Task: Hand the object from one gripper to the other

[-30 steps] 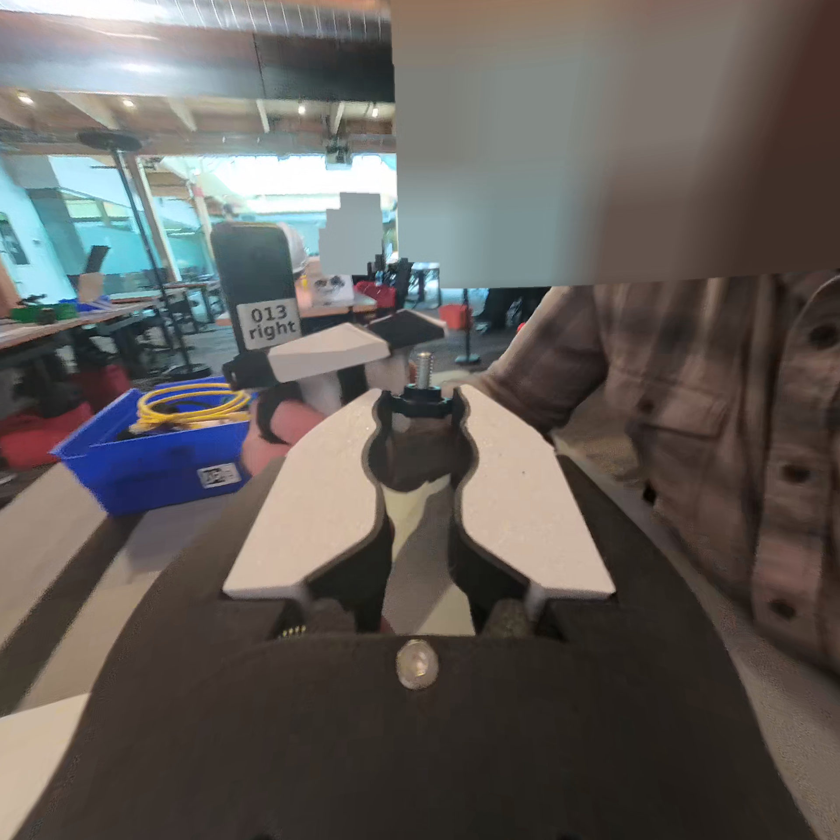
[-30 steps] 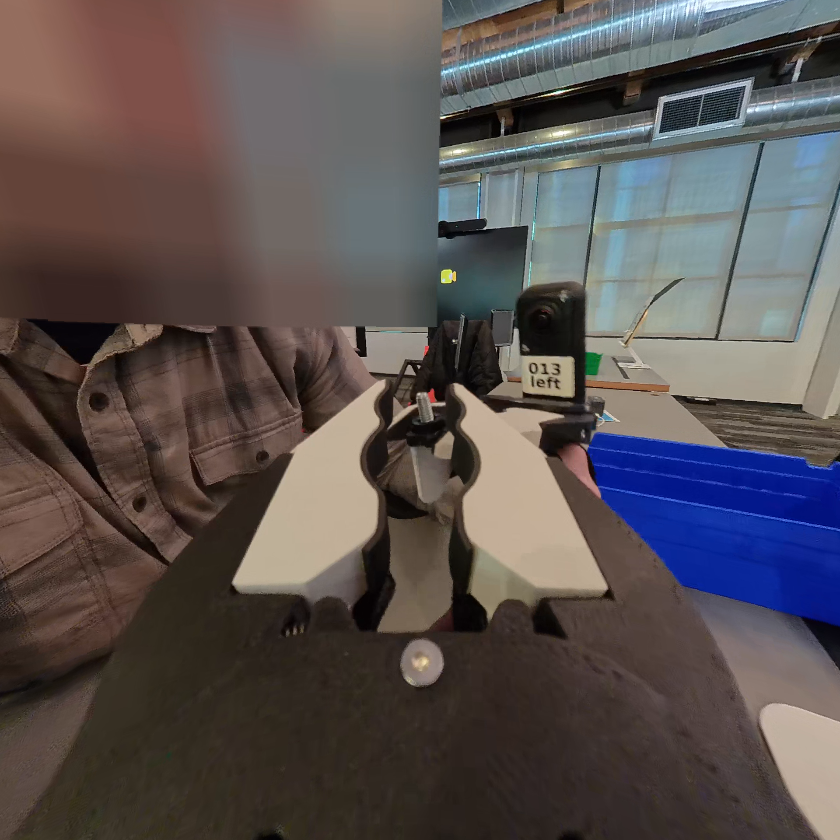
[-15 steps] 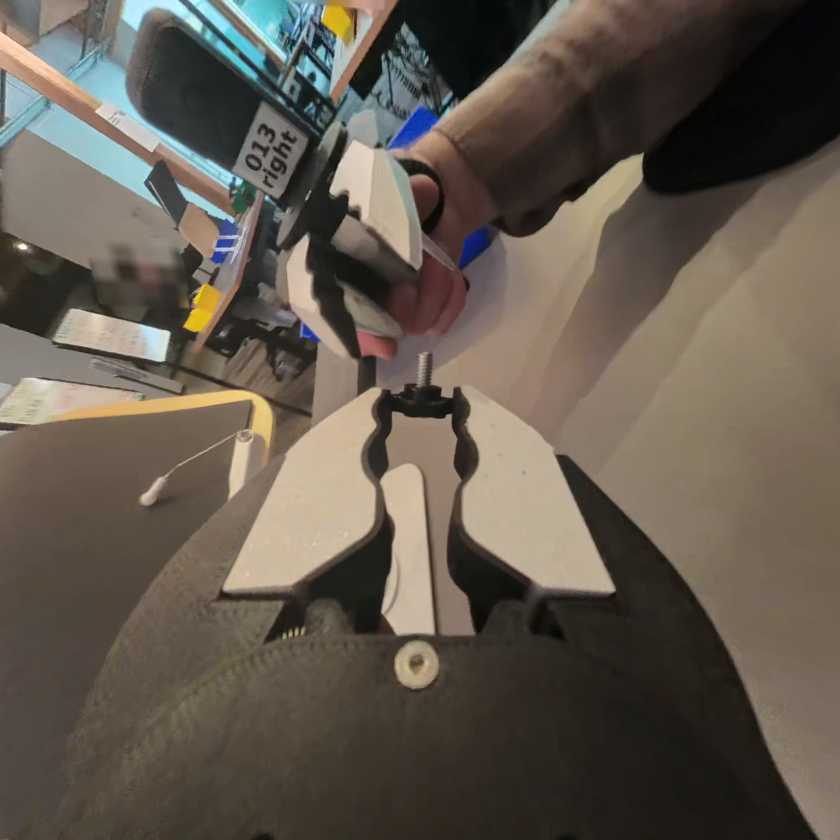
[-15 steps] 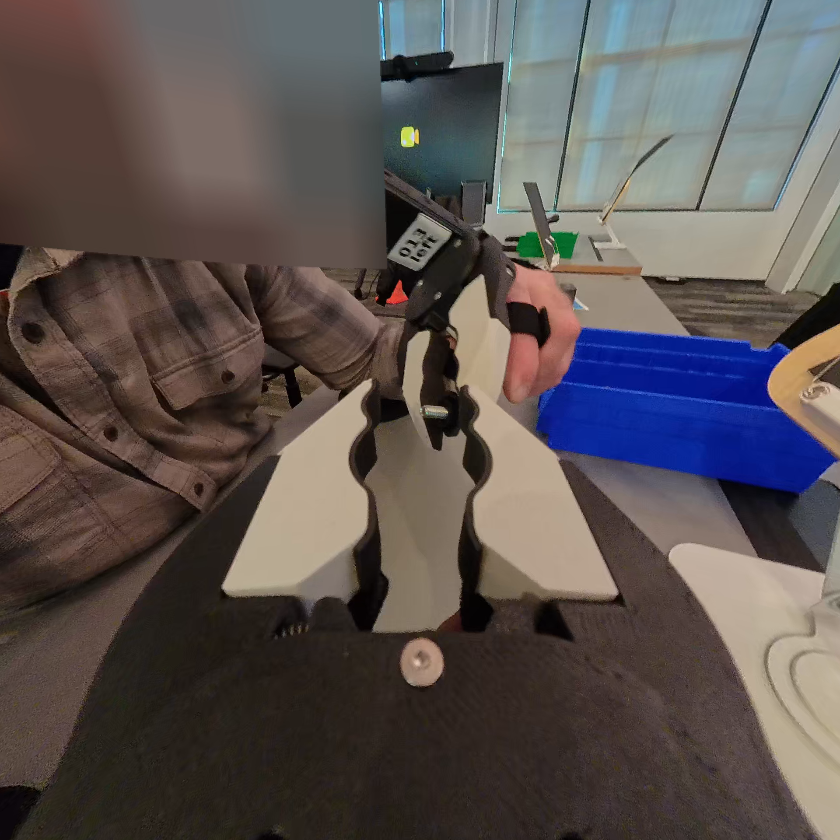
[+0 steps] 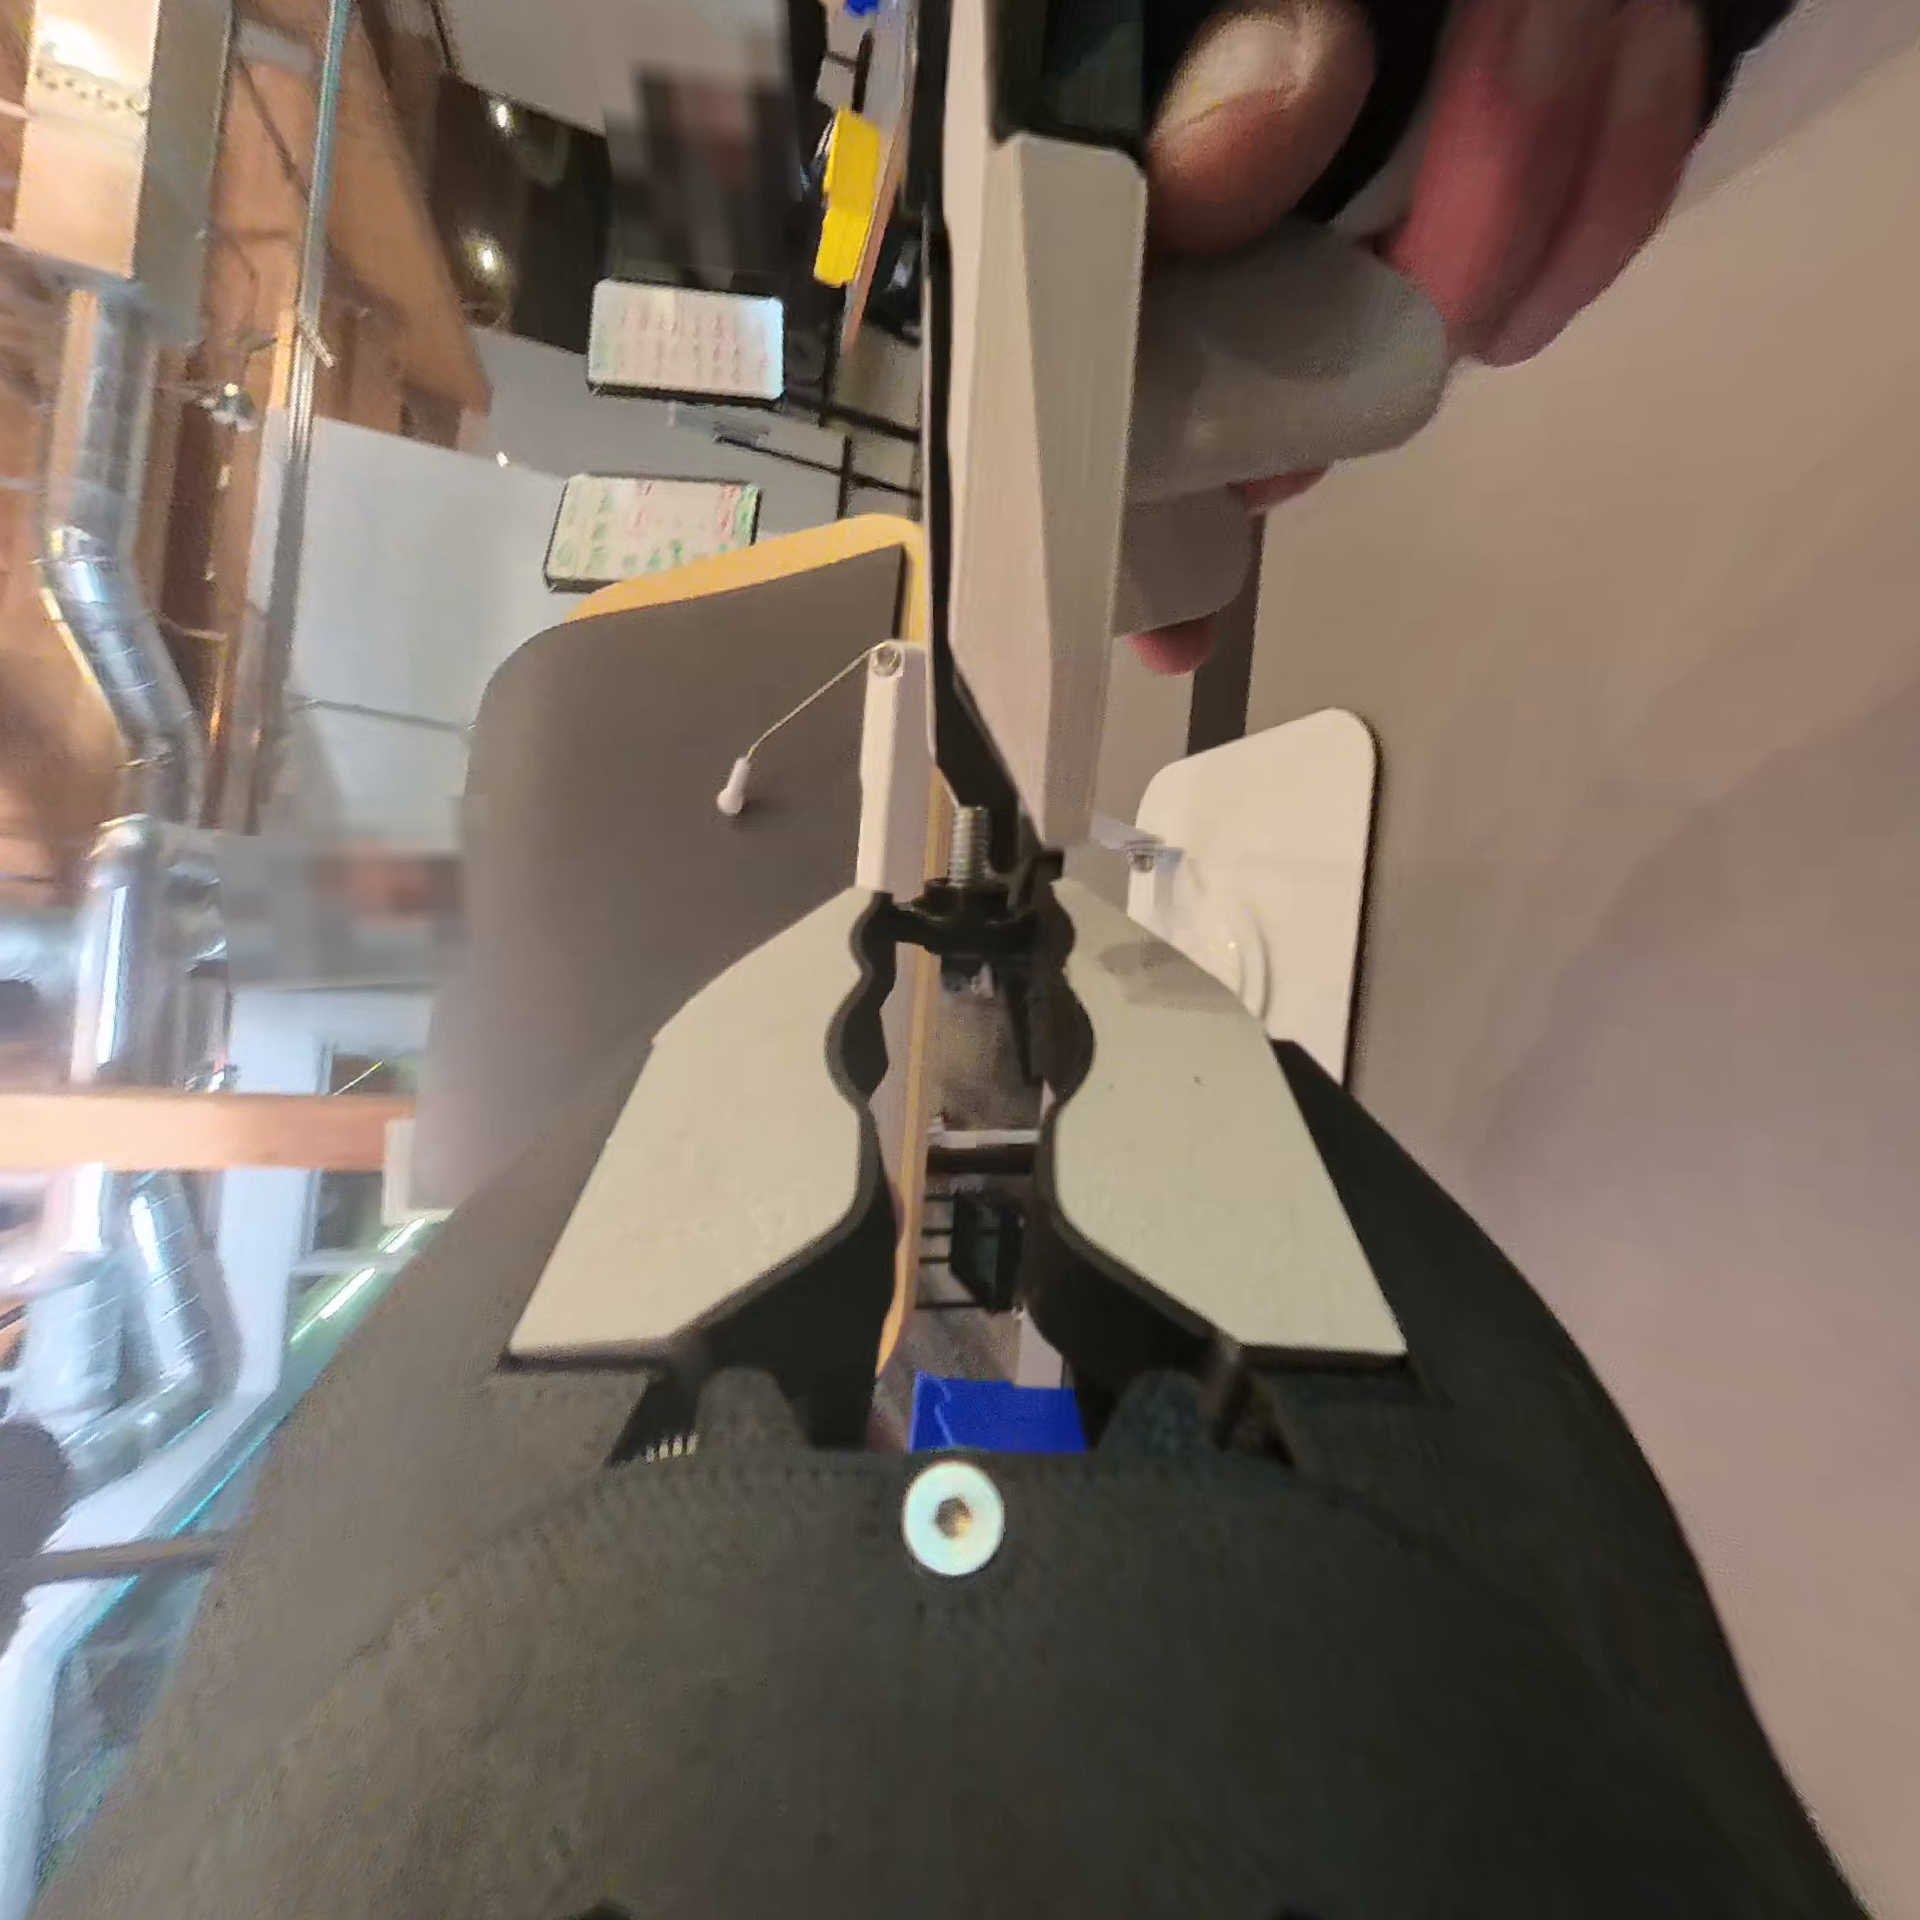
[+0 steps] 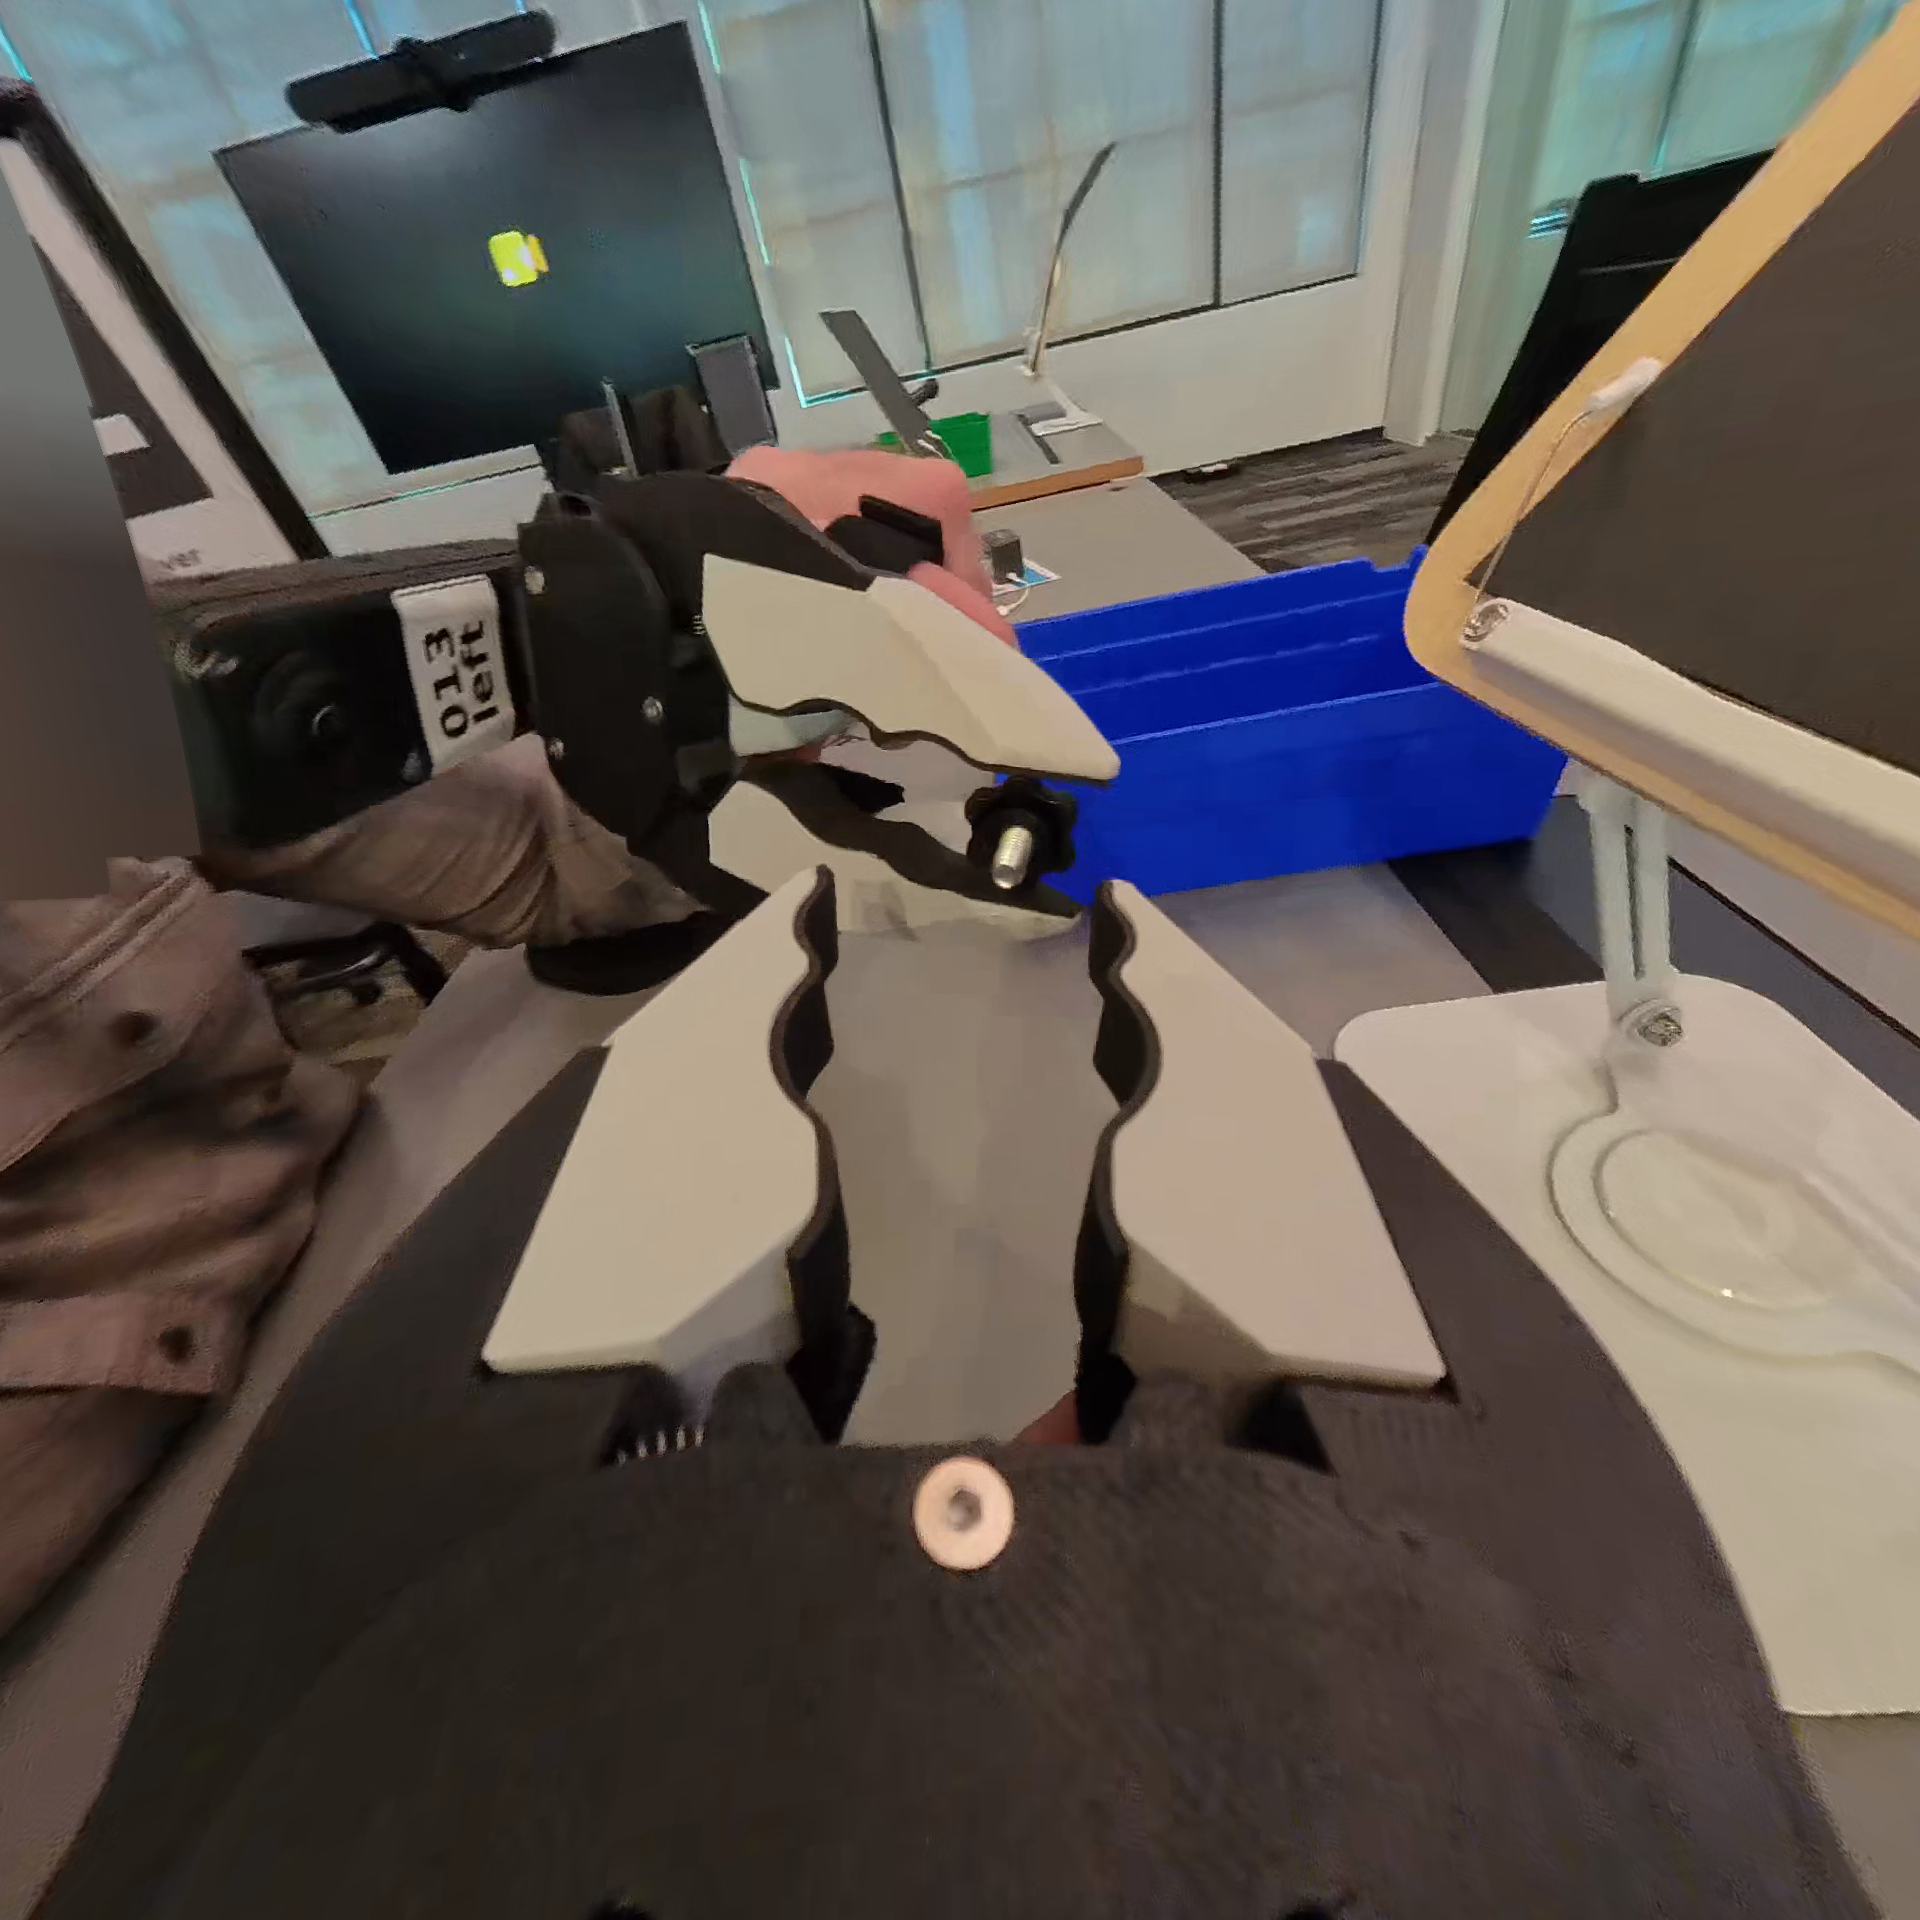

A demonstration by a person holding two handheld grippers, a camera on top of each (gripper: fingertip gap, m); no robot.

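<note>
A black star-knob screw with a silver threaded stud (image 5: 968,836) is clamped between the tips of my left gripper (image 5: 964,920). In the right wrist view the left gripper (image 6: 1075,836) lies on its side and holds the screw (image 6: 1020,821) just beyond my right gripper (image 6: 964,894). The right gripper is open and empty, its tips a little below the screw and apart from it. In the left wrist view one white finger of the right gripper (image 5: 1039,520) comes down from above, its tip close beside the stud.
A blue bin (image 6: 1299,727) stands behind the screw on the grey table (image 6: 956,1091). A white stand base (image 6: 1507,1091) with a tilted dark board (image 6: 1714,468) is at the right. A person's sleeve (image 6: 125,1091) is at the left. A dark monitor (image 6: 488,291) is far behind.
My left gripper has rolled onto its side, still holding the screw. My right gripper has opened wider and tilted down towards the table.
</note>
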